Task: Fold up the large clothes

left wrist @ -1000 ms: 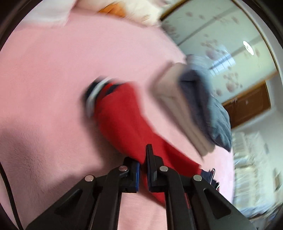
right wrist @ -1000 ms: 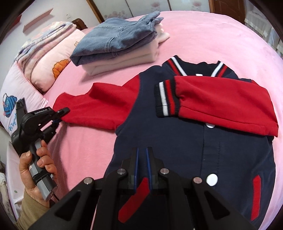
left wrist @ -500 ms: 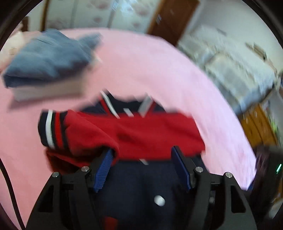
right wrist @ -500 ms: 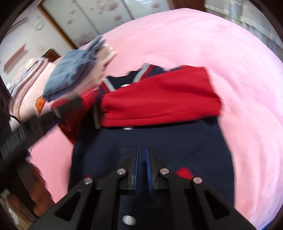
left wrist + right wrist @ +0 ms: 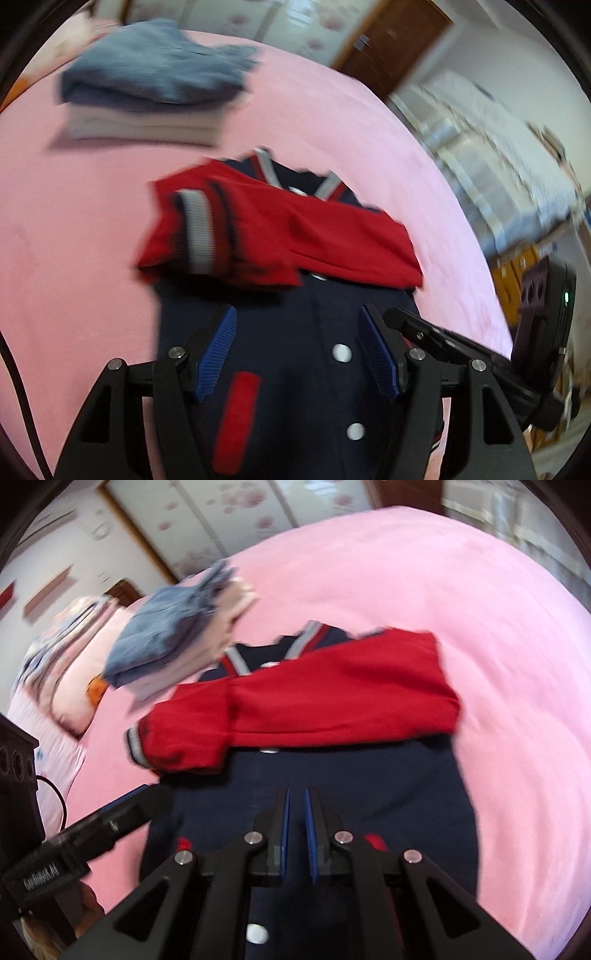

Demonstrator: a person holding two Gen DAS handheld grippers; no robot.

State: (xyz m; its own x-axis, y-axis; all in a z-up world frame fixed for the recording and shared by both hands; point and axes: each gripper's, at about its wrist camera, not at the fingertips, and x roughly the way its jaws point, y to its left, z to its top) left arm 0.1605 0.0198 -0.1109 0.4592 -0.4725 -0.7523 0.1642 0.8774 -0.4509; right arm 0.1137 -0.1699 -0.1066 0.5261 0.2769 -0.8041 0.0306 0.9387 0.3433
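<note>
A pink bed [image 5: 461,609] is carrying a navy-and-red jacket [image 5: 280,332], lying directly beneath both claws, with folded clothes [image 5: 155,85] stacked beyond. The left claw [image 5: 299,354] is hovering wide open, gripping nothing. The right claw [image 5: 295,834] is nearly closed, pads slightly apart, empty.

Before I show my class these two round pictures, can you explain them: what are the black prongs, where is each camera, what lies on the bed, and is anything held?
No robot: a person holds a two-finger gripper in each hand, each with a fisheye camera looking along its fingers. One picture is from the left gripper, jaws wide apart; the other is from the right gripper, jaws nearly together. Neither holds anything. On the pink bed lies a navy jacket with both red sleeves folded across its chest. Behind it sits a pile of folded clothes, blurred.
</note>
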